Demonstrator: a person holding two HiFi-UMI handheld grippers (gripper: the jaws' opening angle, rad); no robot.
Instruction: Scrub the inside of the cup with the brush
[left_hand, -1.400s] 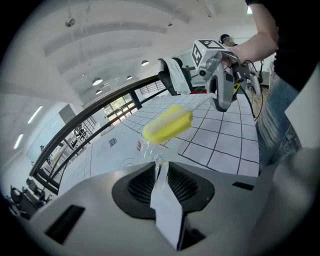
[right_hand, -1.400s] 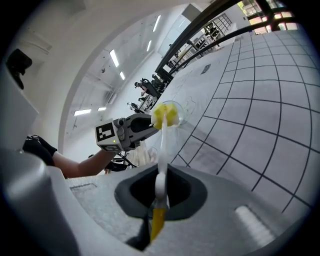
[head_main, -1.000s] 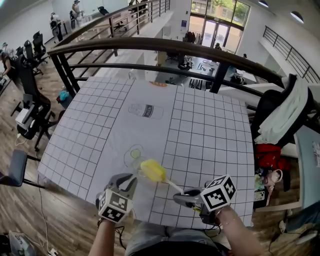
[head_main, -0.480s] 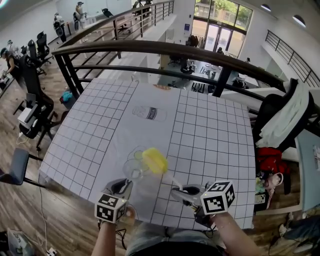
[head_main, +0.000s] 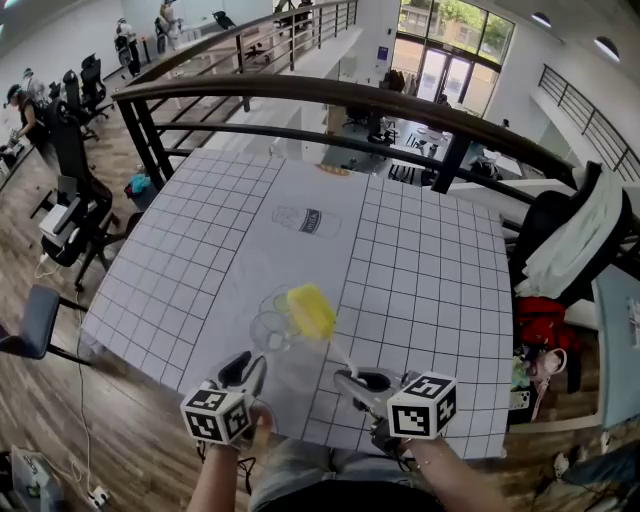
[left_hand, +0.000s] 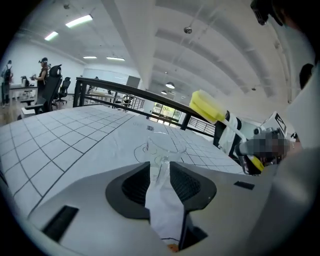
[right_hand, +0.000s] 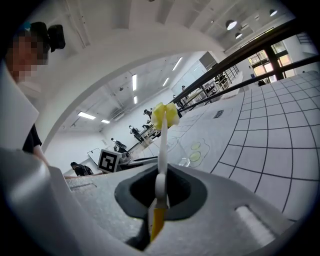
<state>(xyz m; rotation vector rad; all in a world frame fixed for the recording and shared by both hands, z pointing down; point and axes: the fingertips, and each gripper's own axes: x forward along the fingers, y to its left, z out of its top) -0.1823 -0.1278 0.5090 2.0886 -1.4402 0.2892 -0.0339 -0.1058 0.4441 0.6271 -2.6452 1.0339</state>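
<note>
One brush (head_main: 311, 311) is pinched in the right gripper (head_main: 345, 378). One cup (head_main: 270, 328) is seen, unpressed, at the tips of the left gripper (head_main: 252, 363), whose jaws have just been opening.

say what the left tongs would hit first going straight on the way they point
Most likely the clear cup, upright on the table just past the tips of the left tongs. Their jaws have just been opening and grip nothing; exact depth is unclear.

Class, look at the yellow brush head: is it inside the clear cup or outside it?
Outside. In the left gripper view the brush head hangs above and right of the cup, not touching it.
</note>
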